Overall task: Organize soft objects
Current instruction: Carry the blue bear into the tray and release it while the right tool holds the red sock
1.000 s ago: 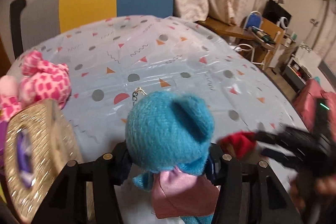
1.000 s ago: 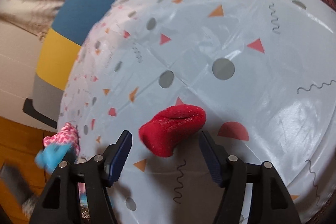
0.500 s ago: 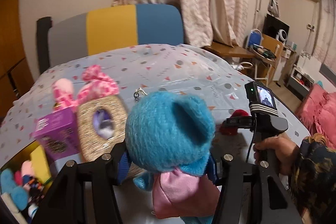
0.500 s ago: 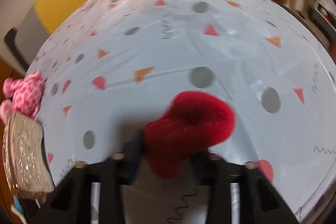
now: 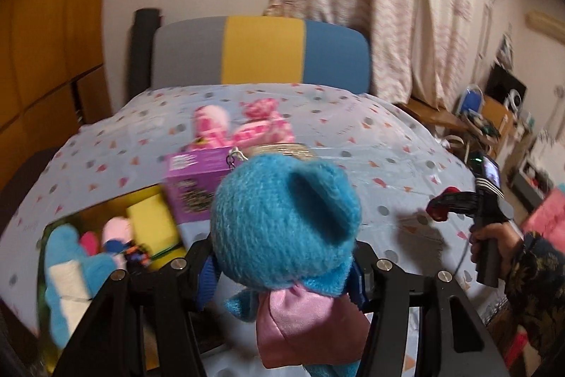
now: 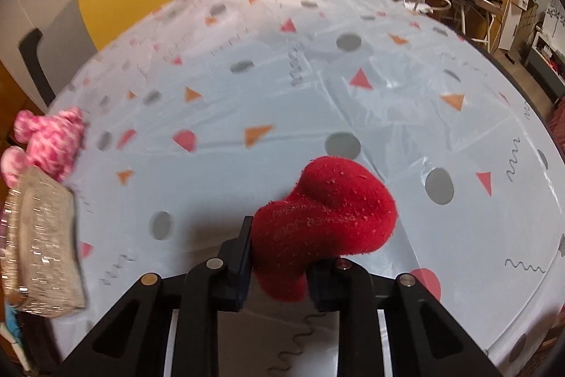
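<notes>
left claw (image 5: 282, 267) is part spread, pinching a blue plush (image 5: 282, 221) at the neck, pads pressed into both sides. plush head sits up above the fingers, pink bow (image 5: 300, 320) hanging below, small metal clip (image 5: 233, 158) at its top. it's held over the near edge of the table (image 5: 370, 143), off the cloth.

right claw (image 6: 279, 264) has just been closing & is nearly pressed together now, squeezing a red plush (image 6: 325, 218) between the pads. the narrow end is clamped, the fat end bulges out ahead of the fingers to the right. faint embossed lettering on its side, can't read it. in the left view that claw (image 5: 438, 205) shows at the right w/ the red plush (image 5: 439, 207) at its tip above the cloth, a hand (image 5: 492, 239) w/ dark patterned sleeve on the grip.

containers: an open box (image 5: 53, 228) at the table's near left has a yellow block (image 5: 152, 225), a blue & white plush (image 5: 70, 267), pink bits & some small dark stuff, blurred. a purple box (image 5: 194, 179) stands just behind it. a glittery gold basket (image 6: 39, 242) sits behind/right of that; contents can't tell. pink spotted plush (image 6: 49, 140) lies on the cloth touching the basket's far side.

tri-colour chair back (image 5: 261, 52) beyond the table.
</notes>
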Available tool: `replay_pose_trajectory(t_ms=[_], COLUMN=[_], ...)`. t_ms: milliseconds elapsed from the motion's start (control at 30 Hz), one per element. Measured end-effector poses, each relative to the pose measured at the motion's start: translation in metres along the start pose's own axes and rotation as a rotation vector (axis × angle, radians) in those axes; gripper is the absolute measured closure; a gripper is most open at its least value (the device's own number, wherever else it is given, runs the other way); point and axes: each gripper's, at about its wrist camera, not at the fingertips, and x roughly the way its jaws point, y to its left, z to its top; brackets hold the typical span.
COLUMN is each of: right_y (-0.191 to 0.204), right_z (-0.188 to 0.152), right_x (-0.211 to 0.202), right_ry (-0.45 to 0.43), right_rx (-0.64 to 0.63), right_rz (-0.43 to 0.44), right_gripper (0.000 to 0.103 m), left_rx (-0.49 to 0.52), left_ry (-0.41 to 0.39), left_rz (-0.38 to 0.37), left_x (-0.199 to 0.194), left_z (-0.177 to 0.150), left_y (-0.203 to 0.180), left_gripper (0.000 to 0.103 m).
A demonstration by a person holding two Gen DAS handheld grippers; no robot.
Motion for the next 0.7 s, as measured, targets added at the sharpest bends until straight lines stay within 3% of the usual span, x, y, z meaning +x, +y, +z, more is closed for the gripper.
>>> replay_pose_trajectory(t_ms=[100,233,400,433,567,700], right_y=[0.018,0.071,0.164,0.193,0.278,0.353], right_z=[-0.007,-0.02,-0.044,-0.056,-0.097,-0.142], right_x=[-0.026,-0.08,-0.142,-0.152,-0.153,-0.133], right_ry=[-0.049,-0.153,-0.21,-0.198,-0.105,-0.007], right_rx=[-0.054,-0.212,-0.445,-0.519,-0.7,-0.843], right_rz=[0.063,0.171,0.413,0.482,0.615,0.657], right_gripper=[0.079,0.079,0.079,0.079,0.079,0.079], left_rx=[-0.088,-0.217,-0.389,-0.405,-0.457,-0.468], left_ry=[-0.014,-0.029,-0.026,-0.027,-0.005,0.0], left_rz=[0.051,0.132,0.195,0.195,0.204,0.135], left_x=[-0.02,-0.044,-0.074,-0.077,-0.079,-0.07], left_z=[-0.005,-0.017,-0.047,-0.051,-0.07,-0.072], left_y=[0.049,0.116,0.19,0.195,0.212,0.205], left_gripper=[0.044,0.044,0.044,0.044,0.044,0.044])
